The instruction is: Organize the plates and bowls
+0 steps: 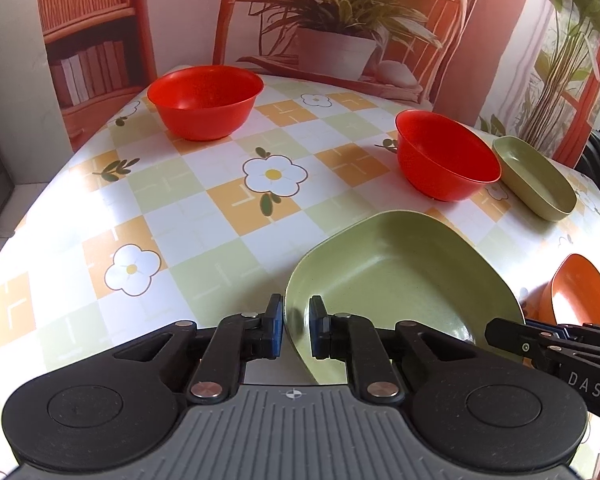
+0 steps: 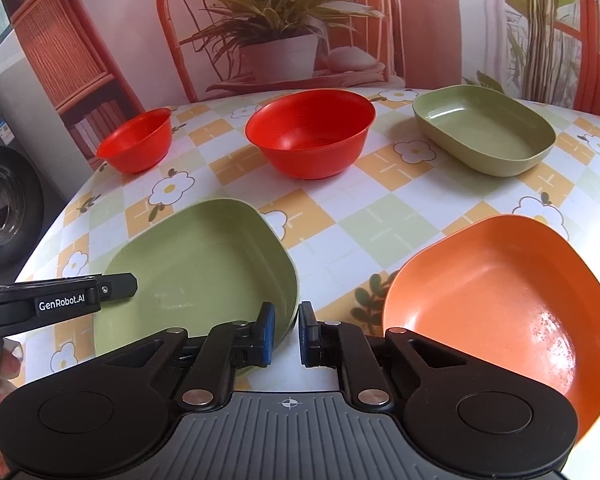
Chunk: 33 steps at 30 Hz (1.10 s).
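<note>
Between the left gripper's (image 1: 297, 326) narrowly parted fingers sits the green plate's (image 1: 400, 276) rim, apparently ungripped.

Left gripper (image 1: 296, 326) fingers straddle near-left rim of green plate (image 1: 400, 280), narrow gap. Two red bowls: one (image 1: 206, 100) toward table (image 1: 204, 208) far edge, another (image 1: 446, 156) right, just beside small green dish (image 1: 536, 178). Orange plate (image 1: 576, 292) at right edge.
</note>
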Each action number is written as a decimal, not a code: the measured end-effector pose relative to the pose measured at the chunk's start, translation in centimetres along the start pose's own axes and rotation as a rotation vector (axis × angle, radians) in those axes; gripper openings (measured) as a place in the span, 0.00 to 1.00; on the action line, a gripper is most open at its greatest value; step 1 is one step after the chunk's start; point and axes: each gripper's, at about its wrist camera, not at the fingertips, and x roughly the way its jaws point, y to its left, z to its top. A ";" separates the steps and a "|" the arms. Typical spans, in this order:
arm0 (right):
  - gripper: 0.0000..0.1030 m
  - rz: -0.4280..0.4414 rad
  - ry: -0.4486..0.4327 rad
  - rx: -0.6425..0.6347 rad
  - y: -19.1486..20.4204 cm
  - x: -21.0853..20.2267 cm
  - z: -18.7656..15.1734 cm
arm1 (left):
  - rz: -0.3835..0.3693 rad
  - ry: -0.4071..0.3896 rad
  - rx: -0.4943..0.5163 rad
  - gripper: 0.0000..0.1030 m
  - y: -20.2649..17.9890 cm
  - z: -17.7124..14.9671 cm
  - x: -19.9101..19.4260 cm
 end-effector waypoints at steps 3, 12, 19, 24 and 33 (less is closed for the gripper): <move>0.11 0.006 -0.003 0.005 -0.1 -0.1 0.1 | -0.001 0.002 -0.001 0.14 0.1 0.0 0.0; 0.11 0.004 -0.002 0.008 -0.1 0.0 0.1 | -0.003 0.006 0.001 0.14 0.2 -0.1 0.1; 0.11 0.004 -0.002 0.008 -0.1 0.1 0.1 | -0.010 0.017 -0.003 0.14 0.3 -0.3 0.3; 0.11 0.004 -0.007 0.008 0.0 0.1 0.1 | -0.010 0.008 -0.002 0.14 0.3 -0.2 0.0; 0.11 0.025 -0.043 0.017 0.0 -1.1 0.4 | -0.003 -0.034 0.017 0.14 0.0 0.3 -1.6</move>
